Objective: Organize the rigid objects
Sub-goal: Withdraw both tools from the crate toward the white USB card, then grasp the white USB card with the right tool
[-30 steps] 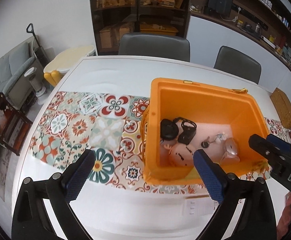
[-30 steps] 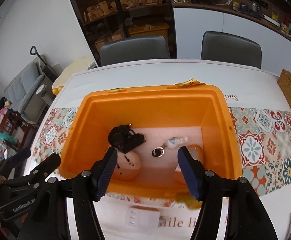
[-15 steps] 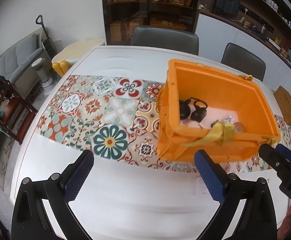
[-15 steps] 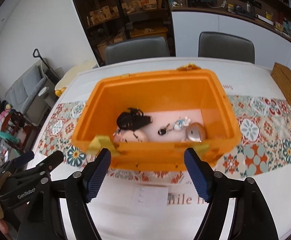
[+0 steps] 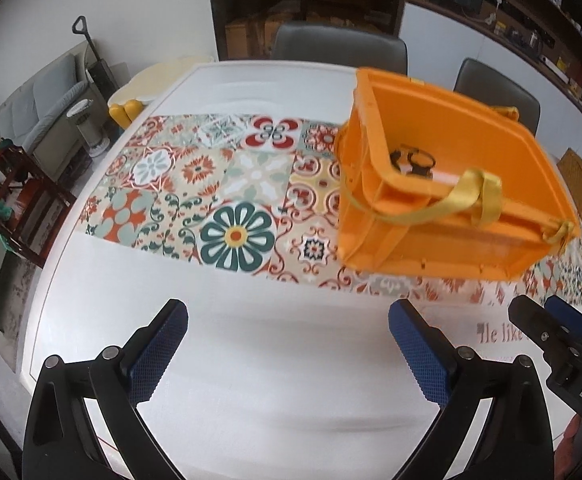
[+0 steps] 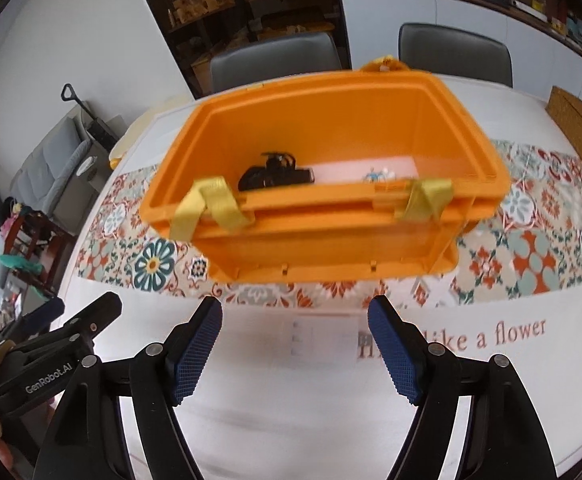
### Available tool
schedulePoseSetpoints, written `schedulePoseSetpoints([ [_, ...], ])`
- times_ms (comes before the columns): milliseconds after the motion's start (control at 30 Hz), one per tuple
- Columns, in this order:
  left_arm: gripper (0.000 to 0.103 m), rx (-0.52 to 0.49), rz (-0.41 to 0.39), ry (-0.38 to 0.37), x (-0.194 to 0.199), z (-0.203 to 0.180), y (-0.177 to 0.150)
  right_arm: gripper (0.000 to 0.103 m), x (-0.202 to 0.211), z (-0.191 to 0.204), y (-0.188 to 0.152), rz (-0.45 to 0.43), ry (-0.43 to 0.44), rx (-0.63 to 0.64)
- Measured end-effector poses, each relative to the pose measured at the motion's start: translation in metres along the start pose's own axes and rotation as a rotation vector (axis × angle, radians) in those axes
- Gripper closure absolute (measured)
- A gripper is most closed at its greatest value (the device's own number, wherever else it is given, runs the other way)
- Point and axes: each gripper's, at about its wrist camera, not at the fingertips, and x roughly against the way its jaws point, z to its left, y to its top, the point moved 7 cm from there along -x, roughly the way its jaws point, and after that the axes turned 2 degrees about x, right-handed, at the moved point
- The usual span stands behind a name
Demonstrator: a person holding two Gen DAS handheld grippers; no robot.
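An orange plastic crate (image 6: pixel 323 240) with yellow strap handles is seen on the patterned runner of the white worktop (image 5: pixel 251 360), black items inside. Both left tongs (image 5: pixel 287 344) and right tongs (image 6: pixel 293 344) are spread wide, empty.

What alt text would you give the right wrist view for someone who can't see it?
An open orange storage bin with yellow strap handles sits on a white table with a patterned tile runner, holding a black gadget and small items. The right gripper hangs in front of it, jaws apart and empty; the left gripper shows at the left edge.
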Motion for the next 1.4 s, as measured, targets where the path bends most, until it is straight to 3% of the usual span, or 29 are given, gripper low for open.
schedulePoseSetpoints([
  [467,0.001,-0.052,0.086,0.017,-0.035,0.003,-0.036,0.025,-0.034,0.0,-0.042,0.09,0.007,-0.017],
  [967,0.001,-0.057,0.131,0.036,-0.059,0.004,-0.048,0.022,-0.079,-0.003,-0.063,0.198,-0.002,-0.029],
  [1400,0.001,-0.06,0.168,0.051,-0.077,0.005,-0.053,0.021,-0.102,-0.007,-0.061,0.221,-0.096,0.032],
])
